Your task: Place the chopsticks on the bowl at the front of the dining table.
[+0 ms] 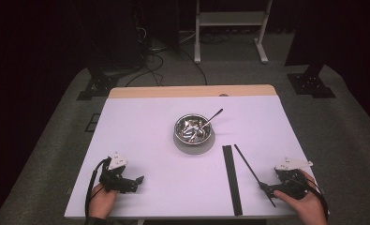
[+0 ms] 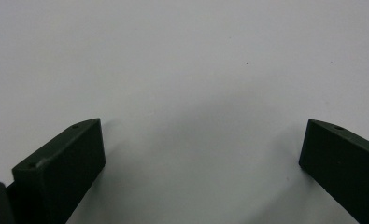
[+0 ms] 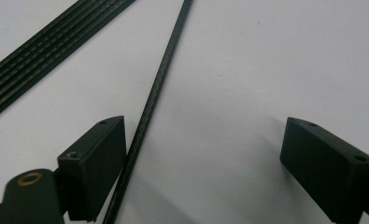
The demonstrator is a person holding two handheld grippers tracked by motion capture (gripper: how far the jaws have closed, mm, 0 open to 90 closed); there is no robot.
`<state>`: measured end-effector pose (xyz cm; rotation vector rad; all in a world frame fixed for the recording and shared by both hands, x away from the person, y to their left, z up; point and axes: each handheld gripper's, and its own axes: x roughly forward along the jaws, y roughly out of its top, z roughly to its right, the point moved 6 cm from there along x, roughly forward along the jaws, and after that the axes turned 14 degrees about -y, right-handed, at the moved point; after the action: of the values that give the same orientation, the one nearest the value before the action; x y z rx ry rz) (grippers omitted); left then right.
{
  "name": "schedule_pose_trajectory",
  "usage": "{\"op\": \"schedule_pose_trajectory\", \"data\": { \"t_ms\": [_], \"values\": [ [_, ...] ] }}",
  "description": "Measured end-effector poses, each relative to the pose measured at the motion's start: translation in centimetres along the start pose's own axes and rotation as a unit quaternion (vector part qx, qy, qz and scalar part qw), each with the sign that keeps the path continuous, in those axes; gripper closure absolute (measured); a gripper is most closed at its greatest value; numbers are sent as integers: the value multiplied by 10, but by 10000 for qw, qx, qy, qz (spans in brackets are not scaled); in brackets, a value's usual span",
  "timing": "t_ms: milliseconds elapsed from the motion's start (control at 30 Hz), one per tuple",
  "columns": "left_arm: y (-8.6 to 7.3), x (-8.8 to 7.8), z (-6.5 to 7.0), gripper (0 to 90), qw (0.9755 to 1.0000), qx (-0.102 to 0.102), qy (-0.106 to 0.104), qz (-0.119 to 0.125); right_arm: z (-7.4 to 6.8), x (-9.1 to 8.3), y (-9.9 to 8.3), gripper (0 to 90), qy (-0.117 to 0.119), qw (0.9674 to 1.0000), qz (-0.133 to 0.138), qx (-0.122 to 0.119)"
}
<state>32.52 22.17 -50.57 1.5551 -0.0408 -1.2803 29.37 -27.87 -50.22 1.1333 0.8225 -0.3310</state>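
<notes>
High view: right gripper at table 4 o'clock, low over a single black rod that runs from beside it up toward 11 o'clock. A bundle of like rods lies parallel just left of it, apart. Steel bowl with spoon at centre, untouched. Left gripper at 7 o'clock, over bare table.

Left gripper view: jaws wide apart, nothing between them, only table.

Right gripper view: jaws spread wide; rod passes just inside the left jaw, seemingly touching it, not clamped. Bundle at 10 o'clock.

Judgement: early stage. Rod straddled but not gripped; closing, lifting and placing all remain.
</notes>
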Motion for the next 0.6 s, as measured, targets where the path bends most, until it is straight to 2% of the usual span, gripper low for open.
{"op": "schedule_pose_trajectory", "data": {
  "t_ms": [600],
  "values": [
    [0, 0, 0, 0, 10000, 0, 0, 0, 14, 1, -2, 129, -101, 9998, -37, 156]
  ]
}}
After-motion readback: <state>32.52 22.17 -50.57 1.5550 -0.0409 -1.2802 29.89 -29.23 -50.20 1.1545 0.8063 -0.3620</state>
